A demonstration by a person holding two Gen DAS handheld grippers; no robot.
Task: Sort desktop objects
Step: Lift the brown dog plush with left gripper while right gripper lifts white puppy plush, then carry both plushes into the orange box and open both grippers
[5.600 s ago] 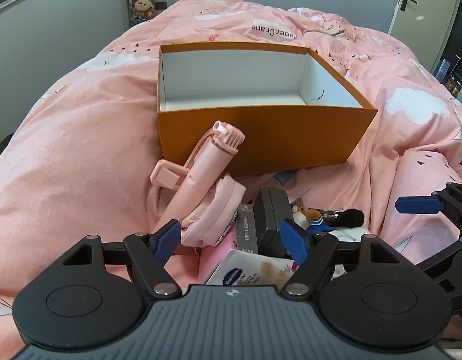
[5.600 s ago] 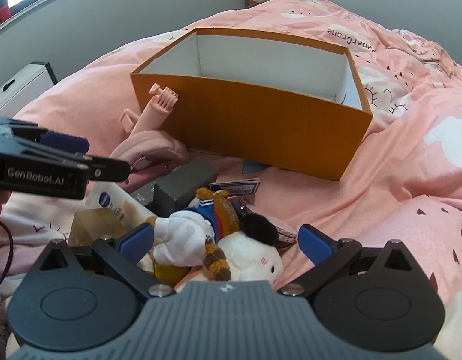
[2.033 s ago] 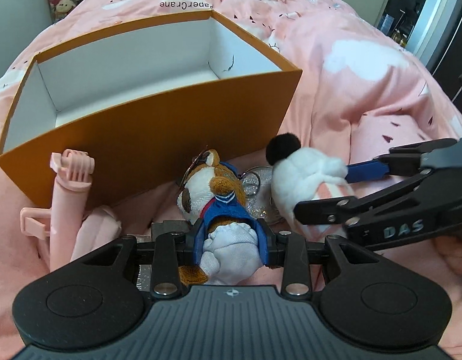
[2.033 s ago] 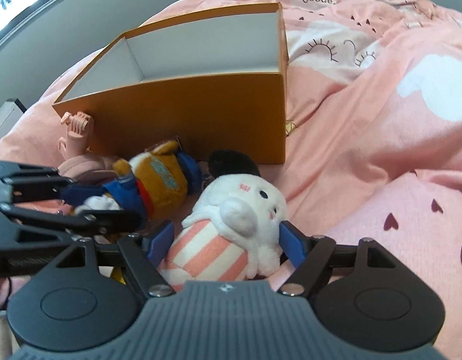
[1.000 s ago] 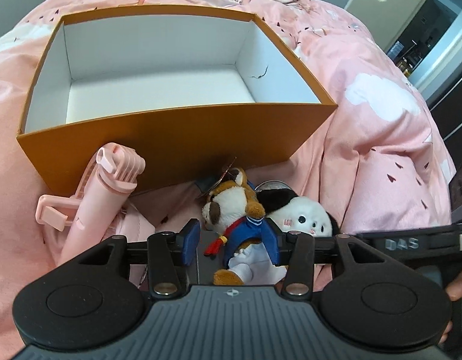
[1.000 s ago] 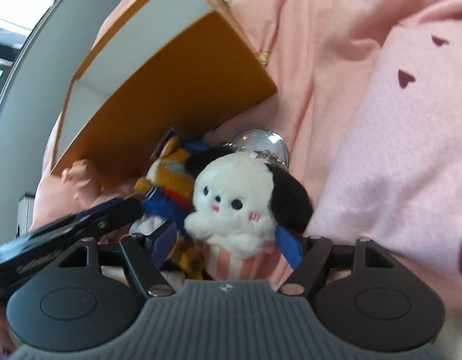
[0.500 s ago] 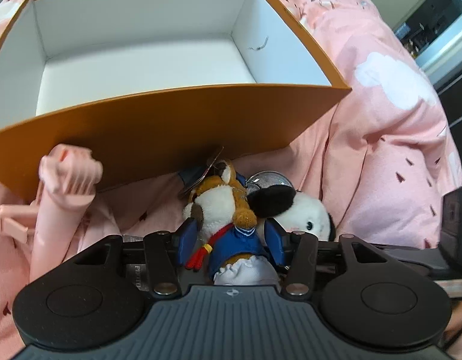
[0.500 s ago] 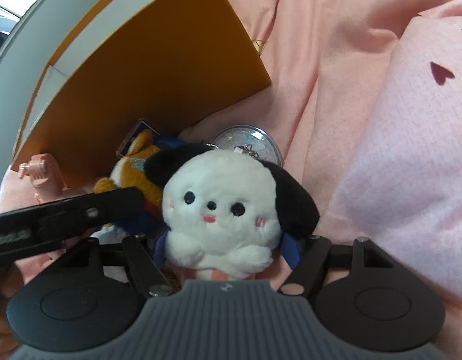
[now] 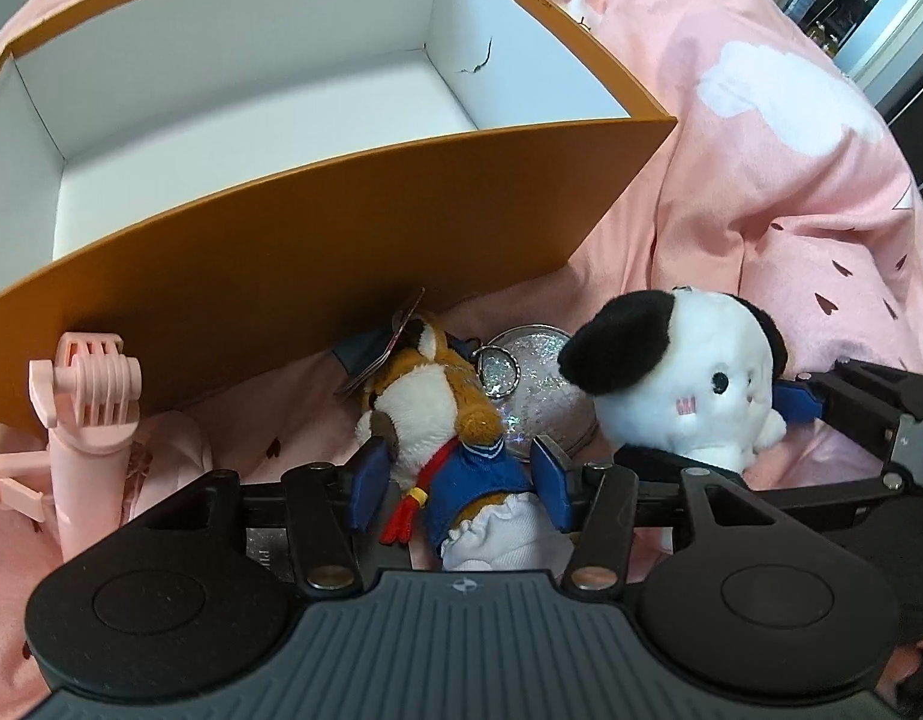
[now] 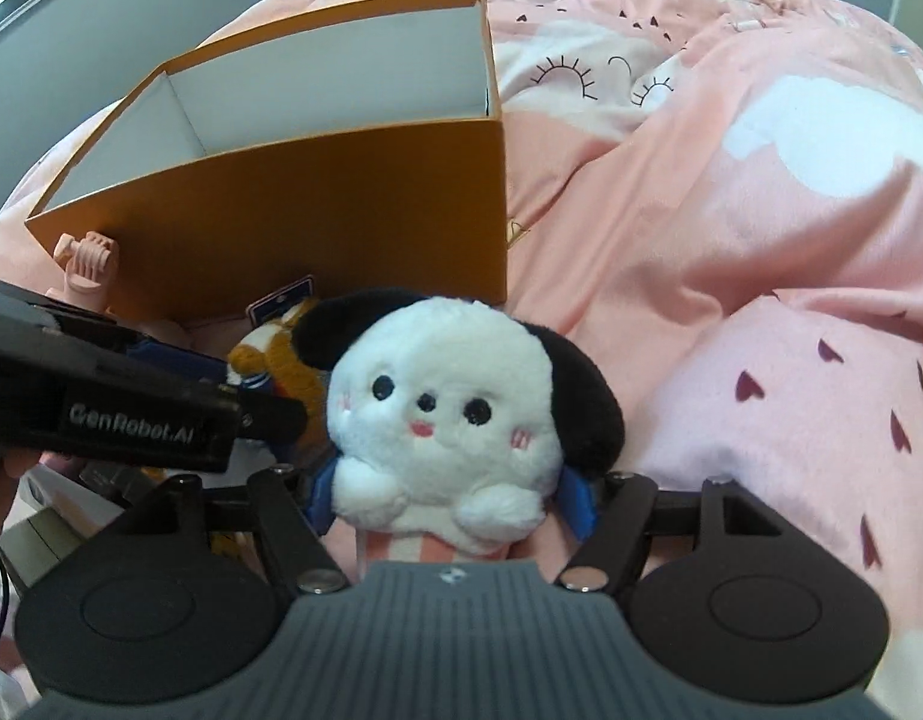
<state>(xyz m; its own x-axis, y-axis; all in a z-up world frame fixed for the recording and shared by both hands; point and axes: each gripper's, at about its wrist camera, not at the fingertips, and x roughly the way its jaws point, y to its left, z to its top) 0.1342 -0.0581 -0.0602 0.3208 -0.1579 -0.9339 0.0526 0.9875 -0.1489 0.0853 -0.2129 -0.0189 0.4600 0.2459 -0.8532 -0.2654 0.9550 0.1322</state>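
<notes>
My left gripper [image 9: 458,480] is shut on a brown dog plush in a blue sailor suit [image 9: 443,414], held just in front of the orange box [image 9: 317,240]. My right gripper [image 10: 452,498] is shut on a white plush with black ears [image 10: 443,414], which also shows in the left wrist view [image 9: 677,372] to the right of the dog plush. The orange box, also in the right wrist view [image 10: 317,222], has a white inside with nothing in it. The dog plush [image 10: 281,372] peeks out behind the left gripper in the right wrist view.
A pink selfie stick [image 9: 86,420] leans against the box's front at the left. A round glittery keychain [image 9: 533,384] lies on the pink bedding [image 9: 761,180] between the plushes. A grey card or box [image 9: 269,552] lies under the left gripper. Pink duvet stretches to the right.
Both grippers have lifted with their plushes and tilted up, so the box's open top shows more. The white plush has moved up and to the right of the dog plush.
</notes>
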